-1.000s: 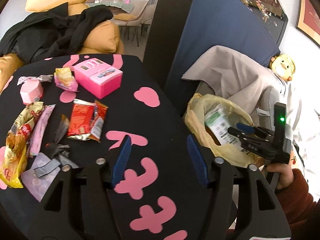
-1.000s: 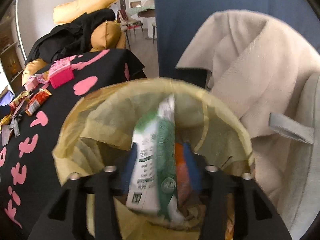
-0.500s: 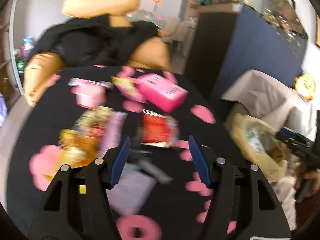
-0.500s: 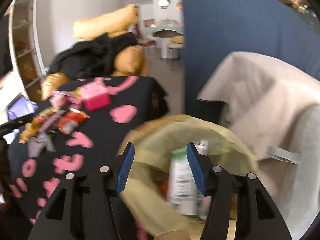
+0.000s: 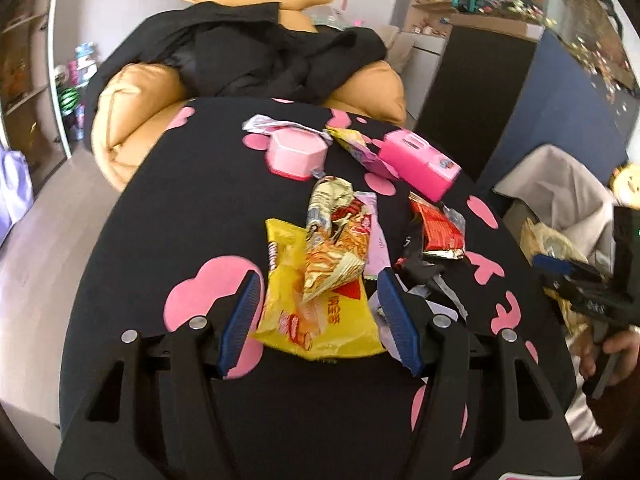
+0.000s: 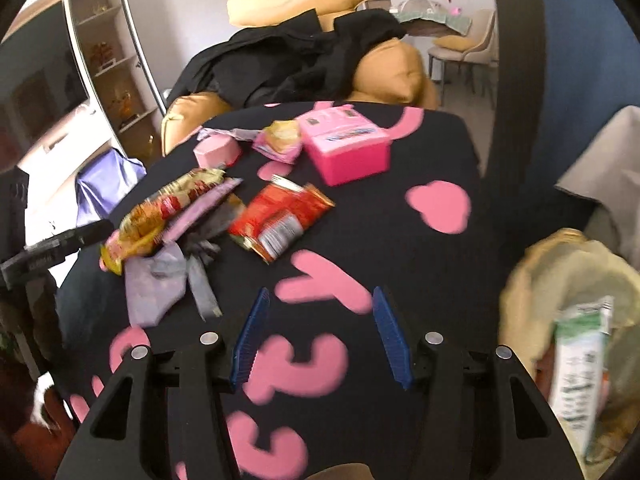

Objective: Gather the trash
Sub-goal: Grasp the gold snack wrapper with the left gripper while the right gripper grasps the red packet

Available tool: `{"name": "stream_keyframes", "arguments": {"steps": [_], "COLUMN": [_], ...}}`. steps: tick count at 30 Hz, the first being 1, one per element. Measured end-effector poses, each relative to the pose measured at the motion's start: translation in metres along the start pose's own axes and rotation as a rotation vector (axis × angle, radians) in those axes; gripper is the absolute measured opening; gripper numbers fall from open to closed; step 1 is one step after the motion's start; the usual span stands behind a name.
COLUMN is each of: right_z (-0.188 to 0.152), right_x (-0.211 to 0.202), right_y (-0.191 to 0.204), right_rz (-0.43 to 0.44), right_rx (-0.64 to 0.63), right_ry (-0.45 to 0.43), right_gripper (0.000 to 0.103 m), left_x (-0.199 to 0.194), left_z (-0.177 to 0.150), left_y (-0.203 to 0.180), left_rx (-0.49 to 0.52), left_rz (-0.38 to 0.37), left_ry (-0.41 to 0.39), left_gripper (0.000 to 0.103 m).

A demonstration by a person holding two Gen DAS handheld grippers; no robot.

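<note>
Snack wrappers lie on a black table with pink shapes [image 5: 176, 216]. My left gripper [image 5: 320, 312] is open, its jaws either side of a yellow snack bag [image 5: 316, 320] with a crumpled gold and red wrapper [image 5: 336, 240] on top. A red wrapper [image 5: 438, 228] lies to the right; it also shows in the right wrist view [image 6: 280, 220]. My right gripper [image 6: 320, 332] is open and empty above the table, beside the yellow trash bag [image 6: 576, 280], which holds a green and white carton [image 6: 580, 364].
A pink box [image 5: 420, 164], a pale pink container [image 5: 296, 154] and more wrappers sit at the table's far side. A tan sofa with black clothes [image 5: 260, 48] stands behind. A blue partition [image 5: 560, 92] and a beige cloth [image 5: 560, 184] are at the right.
My left gripper swung left from the table's edge to over the yellow snack bag. My right gripper let go of the carton, which stays in the bag, and swung left over the table.
</note>
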State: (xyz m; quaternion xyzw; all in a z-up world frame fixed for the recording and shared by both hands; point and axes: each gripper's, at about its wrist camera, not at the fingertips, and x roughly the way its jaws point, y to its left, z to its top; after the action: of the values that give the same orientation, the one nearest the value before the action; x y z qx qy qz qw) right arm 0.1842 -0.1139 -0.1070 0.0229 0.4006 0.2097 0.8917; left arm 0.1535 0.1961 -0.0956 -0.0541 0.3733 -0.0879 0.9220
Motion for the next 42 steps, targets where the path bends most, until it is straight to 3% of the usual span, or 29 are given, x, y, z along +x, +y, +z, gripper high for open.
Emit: {"name": "stream_keyframes", "arguments": {"steps": [3, 8, 21, 29, 37, 42], "right_z": [0.016, 0.034, 0.053, 0.056, 0.058, 0.063], "right_x": [0.015, 0.038, 0.096, 0.104, 0.101, 0.101], "right_y": [0.011, 0.016, 0.028, 0.037, 0.042, 0.035], "right_rz": [0.011, 0.027, 0.015, -0.010, 0.003, 0.029], "right_rx": [0.017, 0.051, 0.128, 0.139, 0.042, 0.064], "right_ry": [-0.020, 0.009, 0.117, 0.155, 0.111, 0.077], "right_gripper": [0.051, 0.051, 0.052, 0.058, 0.058, 0.023], "left_x": [0.014, 0.029, 0.017, 0.015, 0.017, 0.023], "left_z": [0.010, 0.023, 0.014, 0.013, 0.018, 0.024], "left_y": [-0.005, -0.008, 0.015, 0.022, 0.015, 0.011], "left_rx": [0.038, 0.009, -0.066, -0.075, -0.059, -0.053], "left_rz": [0.012, -0.004, -0.027, -0.039, -0.043, -0.029], "left_ry": [0.011, 0.022, 0.022, 0.031, 0.042, 0.045], "left_gripper": [0.058, 0.058, 0.058, 0.058, 0.058, 0.058]}}
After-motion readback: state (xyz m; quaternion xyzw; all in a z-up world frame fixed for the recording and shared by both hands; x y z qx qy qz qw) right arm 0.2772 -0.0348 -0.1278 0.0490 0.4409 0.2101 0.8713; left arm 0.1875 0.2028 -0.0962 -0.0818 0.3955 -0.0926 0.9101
